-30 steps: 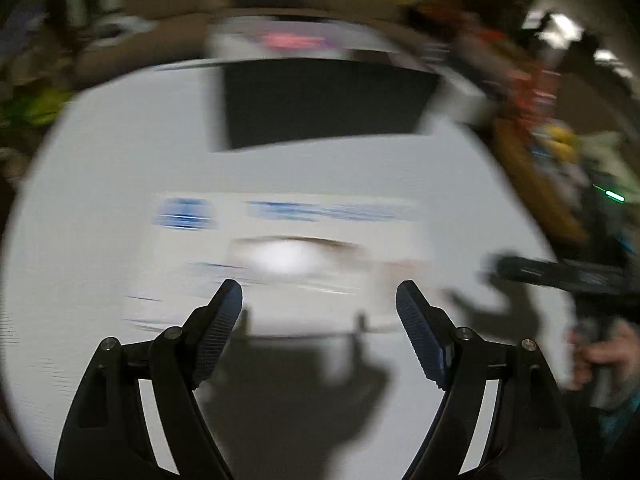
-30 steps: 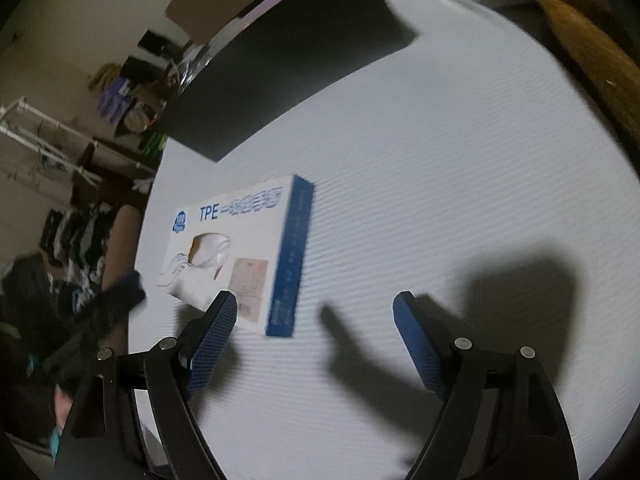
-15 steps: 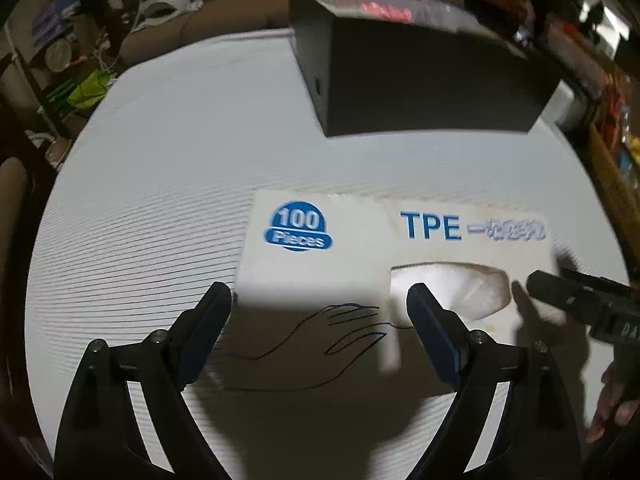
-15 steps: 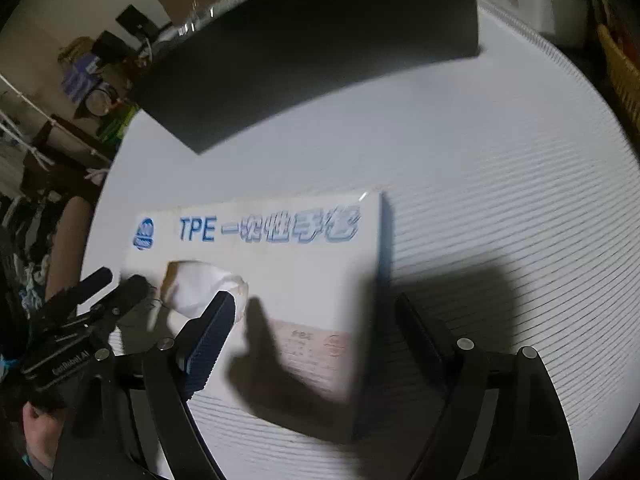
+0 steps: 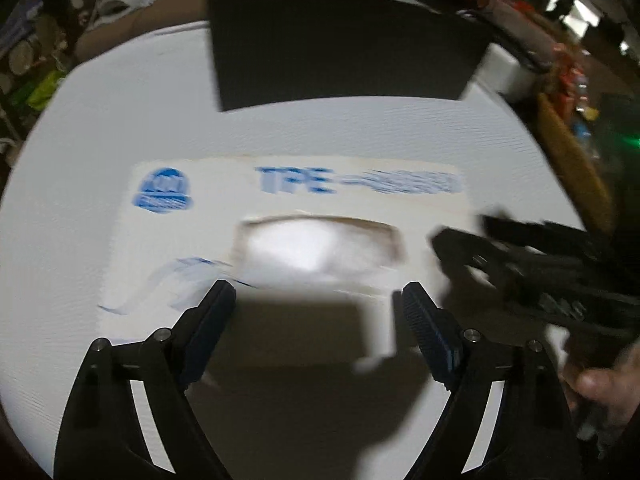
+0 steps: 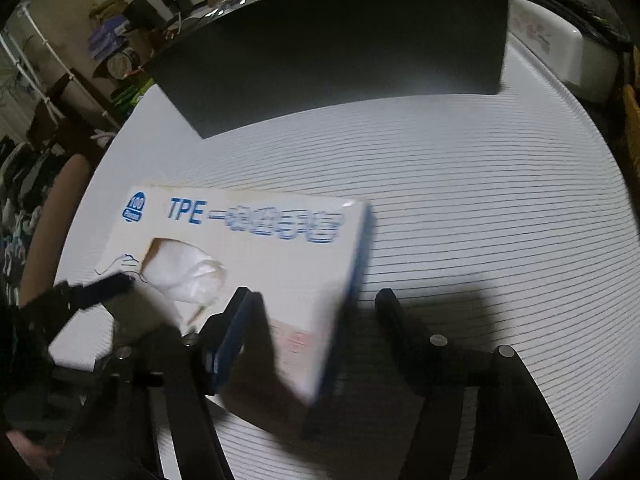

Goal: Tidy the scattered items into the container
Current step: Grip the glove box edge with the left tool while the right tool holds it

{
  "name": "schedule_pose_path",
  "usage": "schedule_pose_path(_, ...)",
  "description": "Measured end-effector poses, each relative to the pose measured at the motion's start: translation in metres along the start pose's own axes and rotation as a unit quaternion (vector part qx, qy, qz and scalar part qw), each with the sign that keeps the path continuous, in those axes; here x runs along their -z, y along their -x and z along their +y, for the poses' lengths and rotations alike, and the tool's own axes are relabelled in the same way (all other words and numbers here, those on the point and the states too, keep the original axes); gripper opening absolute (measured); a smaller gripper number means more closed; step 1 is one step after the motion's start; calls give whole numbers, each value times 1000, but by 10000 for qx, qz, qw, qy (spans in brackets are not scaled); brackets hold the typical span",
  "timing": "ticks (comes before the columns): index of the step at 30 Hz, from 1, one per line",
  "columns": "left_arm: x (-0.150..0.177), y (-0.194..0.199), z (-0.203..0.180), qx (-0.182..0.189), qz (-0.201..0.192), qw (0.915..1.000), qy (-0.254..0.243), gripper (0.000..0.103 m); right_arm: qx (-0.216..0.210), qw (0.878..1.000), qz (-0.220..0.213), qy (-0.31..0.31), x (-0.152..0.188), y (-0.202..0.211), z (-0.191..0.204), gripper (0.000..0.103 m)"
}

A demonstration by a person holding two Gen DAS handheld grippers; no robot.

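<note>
The white TPE glove box (image 6: 256, 256) lies flat on the white table (image 6: 500, 240), near the black container (image 6: 340, 56); both the left gripper (image 5: 316, 320) and right gripper (image 6: 316, 320) are closing over it, not yet gripping

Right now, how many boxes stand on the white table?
2. The glove box lies near the front, under both tools. The black container stands behind it, at the far edge. Others may be hidden out of view.
</note>
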State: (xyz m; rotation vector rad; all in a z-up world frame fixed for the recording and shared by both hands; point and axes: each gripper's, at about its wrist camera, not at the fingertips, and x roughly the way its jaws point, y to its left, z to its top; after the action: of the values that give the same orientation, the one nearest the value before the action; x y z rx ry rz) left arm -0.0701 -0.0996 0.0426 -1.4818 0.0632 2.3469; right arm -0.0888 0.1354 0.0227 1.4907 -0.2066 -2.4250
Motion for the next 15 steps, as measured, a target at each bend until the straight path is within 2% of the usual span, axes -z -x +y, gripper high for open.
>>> schedule_pose_path(1, 2, 3, -7, 124, 13, 9999, 18, 84, 10, 10000, -1, 43, 2, 5, -4, 62)
schedule_pose_path(3, 1, 11, -12, 69, -76, 9999, -13, 83, 32, 9999, 13, 114, 6, 14, -10, 62)
schedule_pose_path(5, -6, 27, -4, -357, -363, 9987, -37, 83, -41, 9999, 104, -53, 10, 22, -23, 62)
schedule_pose_path(7, -13, 36, 16, -684, -501, 9963, 139, 85, -180, 9995, 53, -264, 11, 33, -29, 64)
schedule_pose_path(9, -22, 35, 47, -855, -416, 9943, 479, 86, -393, 9984, -14, -400, 6, 38, -26, 65)
schedule_pose_path(12, -28, 22, 79, -1159, -189, 9906, 699, 86, -655, 9965, 41, -519, -1, 36, -18, 74)
schedule_pose_path(15, -25, 1, 96, -1090, 75, 9897, 922, 86, -704, 9962, 141, -483, -8, 26, -5, 75)
